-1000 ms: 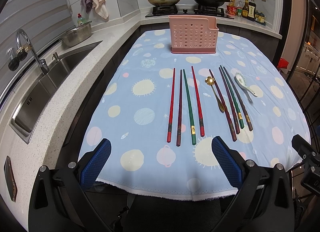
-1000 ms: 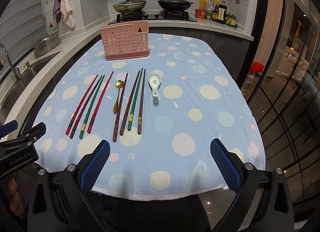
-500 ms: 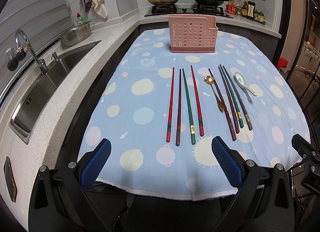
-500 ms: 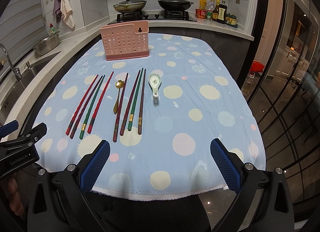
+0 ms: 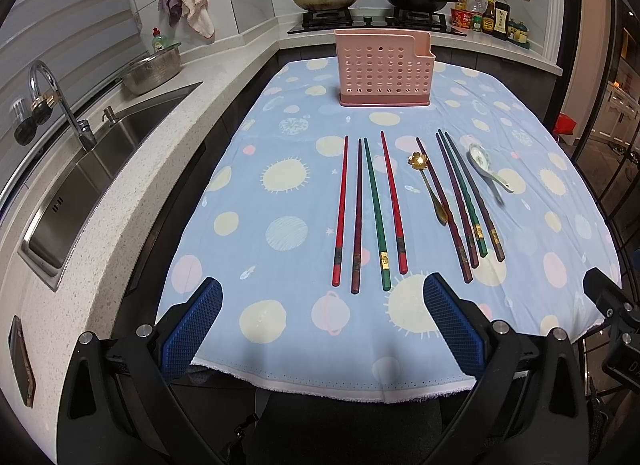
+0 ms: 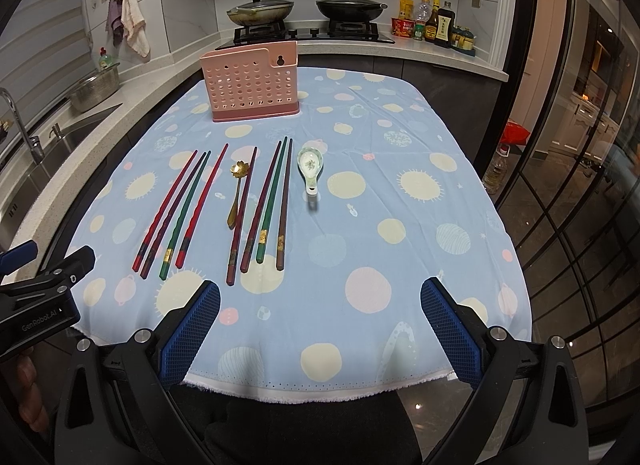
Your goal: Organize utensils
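At table's far end, pink holder point(image 5: 385, 67) – contents hidden.

Your left wrist view looks forward from the near edge of the counter point(image 5: 280, 369), set toward the sink point(image 5: 92, 181). Your right wrist view faces the same way from further right. Both share the pink holder point(image 5: 384, 69) point(image 6: 252, 85) and stove point(image 5: 376, 19) point(image 6: 312, 31).

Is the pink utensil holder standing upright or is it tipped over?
Upright. The pink utensil holder stands on its flat base on the tablecloth, walls vertical, opening facing up. Whether anything is inside cannot be told.
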Available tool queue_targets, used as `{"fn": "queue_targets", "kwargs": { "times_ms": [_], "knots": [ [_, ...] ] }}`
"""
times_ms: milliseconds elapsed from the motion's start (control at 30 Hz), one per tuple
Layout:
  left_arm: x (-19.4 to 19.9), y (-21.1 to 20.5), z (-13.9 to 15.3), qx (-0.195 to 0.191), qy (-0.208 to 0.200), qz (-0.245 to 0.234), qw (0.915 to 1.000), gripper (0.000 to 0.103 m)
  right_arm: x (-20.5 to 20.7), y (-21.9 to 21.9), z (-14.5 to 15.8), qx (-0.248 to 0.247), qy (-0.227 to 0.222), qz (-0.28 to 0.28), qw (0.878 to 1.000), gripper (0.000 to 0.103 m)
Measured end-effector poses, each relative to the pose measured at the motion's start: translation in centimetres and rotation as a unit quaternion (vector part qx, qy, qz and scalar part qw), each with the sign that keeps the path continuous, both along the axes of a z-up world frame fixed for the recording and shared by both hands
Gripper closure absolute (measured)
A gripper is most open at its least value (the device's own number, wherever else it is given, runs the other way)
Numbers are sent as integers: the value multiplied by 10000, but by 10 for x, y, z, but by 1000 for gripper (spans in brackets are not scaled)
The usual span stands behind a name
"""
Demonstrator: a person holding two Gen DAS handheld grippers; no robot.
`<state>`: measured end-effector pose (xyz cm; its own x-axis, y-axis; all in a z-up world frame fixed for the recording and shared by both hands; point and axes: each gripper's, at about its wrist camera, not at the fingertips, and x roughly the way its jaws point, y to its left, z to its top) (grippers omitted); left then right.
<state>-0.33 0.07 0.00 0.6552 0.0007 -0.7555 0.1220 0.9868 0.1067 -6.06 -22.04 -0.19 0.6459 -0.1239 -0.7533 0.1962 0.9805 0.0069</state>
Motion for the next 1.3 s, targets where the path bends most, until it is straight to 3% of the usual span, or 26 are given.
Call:
{"fn": "queue_targets", "kwargs": {
  "times_ms": [500, 900, 1300],
  "knots": [
    [33, 15, -21, -397, 387, 16, 9985, 7, 19, -8, -13, 132, 195, -87, 9997, 7],
    [86, 27, -64, -236, 730, 181, 9969, 8, 68, -16, -32, 163, 494, -166, 9985, 7],
    [114, 24, -94, -431, 1245, 34, 9913, 36, 115, -19, -37, 296, 497, -211, 9981, 7]
  ]
}}
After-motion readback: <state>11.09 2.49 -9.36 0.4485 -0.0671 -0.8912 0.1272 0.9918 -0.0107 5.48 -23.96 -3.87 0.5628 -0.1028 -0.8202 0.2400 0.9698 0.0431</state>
